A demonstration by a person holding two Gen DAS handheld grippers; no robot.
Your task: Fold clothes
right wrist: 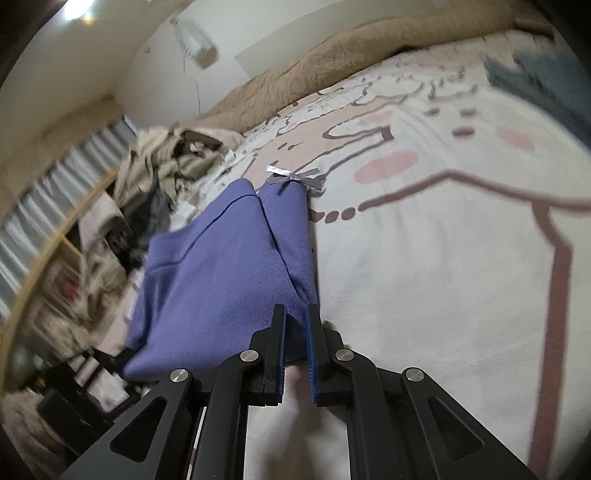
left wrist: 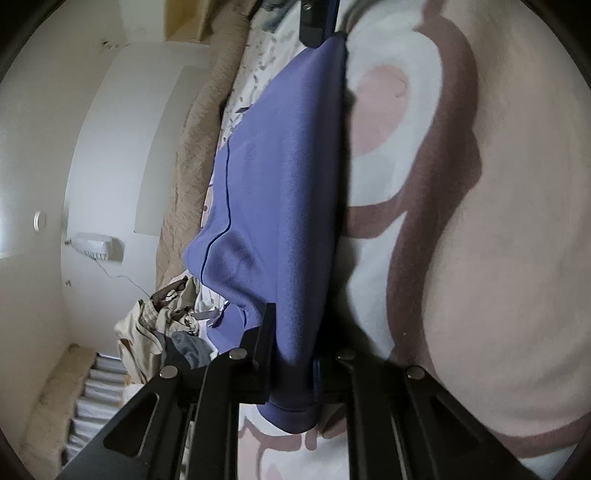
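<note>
A purple garment is held up above the bed, stretched between the two grippers. My left gripper is shut on one end of it, and the cloth drapes over the fingers. My right gripper is shut on the other end of the purple garment, which has a small grey ribbon bow at its far edge. In the left wrist view the right gripper shows at the top, clamped on the cloth.
The bed has a white cover with pink and brown cartoon print. A beige fluffy blanket lies along the wall side. A pile of beige and dark clothes sits at the bed's left end. A dark teal cloth lies far right.
</note>
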